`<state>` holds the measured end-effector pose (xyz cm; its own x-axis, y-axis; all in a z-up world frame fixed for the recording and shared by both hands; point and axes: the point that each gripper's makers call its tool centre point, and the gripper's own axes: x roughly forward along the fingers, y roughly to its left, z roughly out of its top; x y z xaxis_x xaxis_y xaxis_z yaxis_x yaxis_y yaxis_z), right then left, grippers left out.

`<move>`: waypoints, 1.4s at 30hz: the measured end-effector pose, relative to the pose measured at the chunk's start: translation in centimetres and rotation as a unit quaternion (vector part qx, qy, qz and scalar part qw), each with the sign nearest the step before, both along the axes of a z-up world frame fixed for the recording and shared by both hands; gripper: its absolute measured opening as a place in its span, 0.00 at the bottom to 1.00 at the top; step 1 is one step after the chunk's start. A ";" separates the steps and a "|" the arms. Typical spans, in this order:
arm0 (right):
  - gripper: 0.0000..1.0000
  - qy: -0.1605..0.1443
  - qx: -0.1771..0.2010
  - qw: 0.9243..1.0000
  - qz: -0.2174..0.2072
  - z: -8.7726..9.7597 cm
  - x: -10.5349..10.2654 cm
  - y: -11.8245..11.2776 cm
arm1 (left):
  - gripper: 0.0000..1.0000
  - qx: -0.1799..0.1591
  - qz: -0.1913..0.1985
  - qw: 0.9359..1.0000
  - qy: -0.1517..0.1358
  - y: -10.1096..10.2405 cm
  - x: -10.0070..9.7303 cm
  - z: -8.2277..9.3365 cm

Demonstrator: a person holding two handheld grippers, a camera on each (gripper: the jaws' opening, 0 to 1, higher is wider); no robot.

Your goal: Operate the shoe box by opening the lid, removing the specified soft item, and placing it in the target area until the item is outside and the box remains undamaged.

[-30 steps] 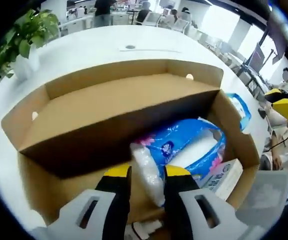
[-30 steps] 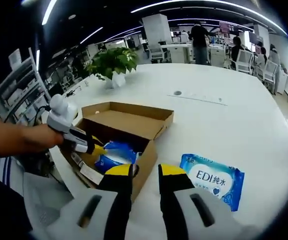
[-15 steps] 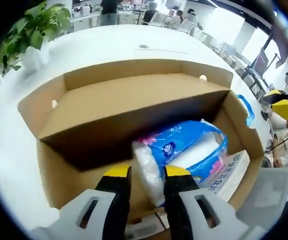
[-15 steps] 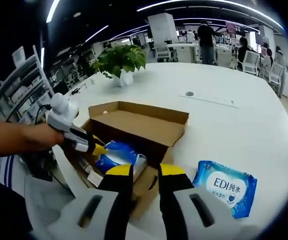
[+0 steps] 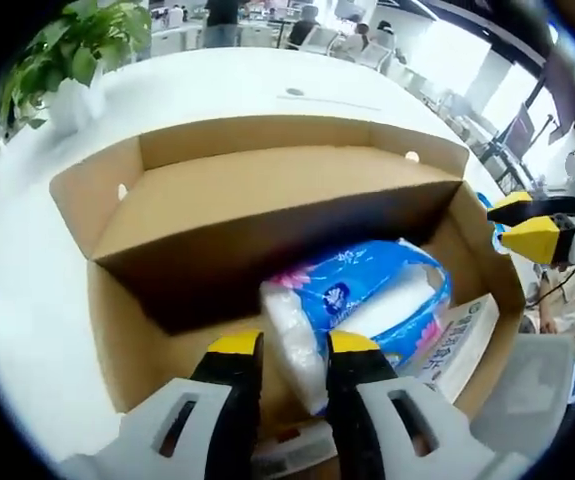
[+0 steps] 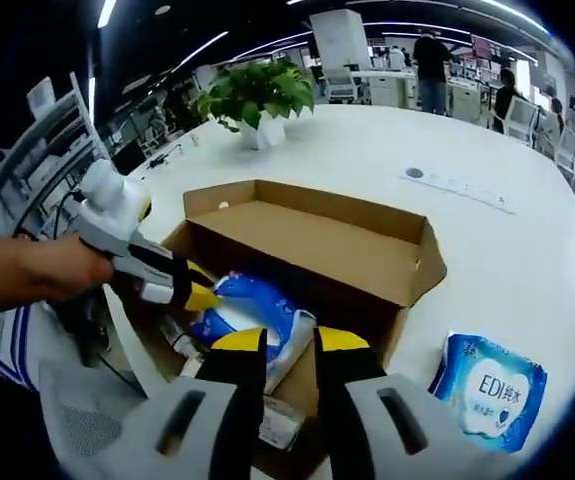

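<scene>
Shoe box [image 5: 267, 215] open on the white table [image 6: 367, 160]

Left gripper [image 5: 292, 345] fingers pinched the blue tissue pack [image 5: 367, 290] lying inside the box; right gripper [image 6: 289, 340] hovered above, fingers slightly apart, gripping nothing.

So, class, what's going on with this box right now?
A person works two grippers at an open cardboard box on a white table. The left gripper has its jaws closed on a blue tissue pack inside the box. The right gripper hovers at the box's near edge. A wipes pack lies outside.
</scene>
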<state>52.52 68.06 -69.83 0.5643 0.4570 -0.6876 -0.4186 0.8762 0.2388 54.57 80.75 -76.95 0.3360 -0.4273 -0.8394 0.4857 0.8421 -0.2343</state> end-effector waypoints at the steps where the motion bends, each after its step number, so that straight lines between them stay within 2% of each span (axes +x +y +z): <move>1: 0.17 0.002 -0.001 1.000 0.003 -0.4 0.2 0.3 | 0.22 -0.001 -0.001 1.000 0.001 0.0 0.0 0.0; 15: 0.16 0.063 -0.034 0.997 0.014 -5.0 0.6 1.5 | 0.21 -0.010 0.001 1.000 0.005 -0.2 0.0 -0.2; 34: 0.10 0.096 -0.041 0.994 0.013 -6.6 0.8 1.6 | 0.25 -0.028 0.010 0.999 0.013 -0.7 0.0 -0.3; 42: 0.06 0.102 -0.045 0.994 0.011 -6.9 0.7 1.4 | 0.21 -0.013 0.010 1.000 0.027 -0.7 -0.3 -0.9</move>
<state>53.26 69.46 -76.76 0.3999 0.3986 -0.8254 -0.3879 0.8895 0.2416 54.32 80.06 -77.83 0.3000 -0.4426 -0.8450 0.4545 0.8452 -0.2814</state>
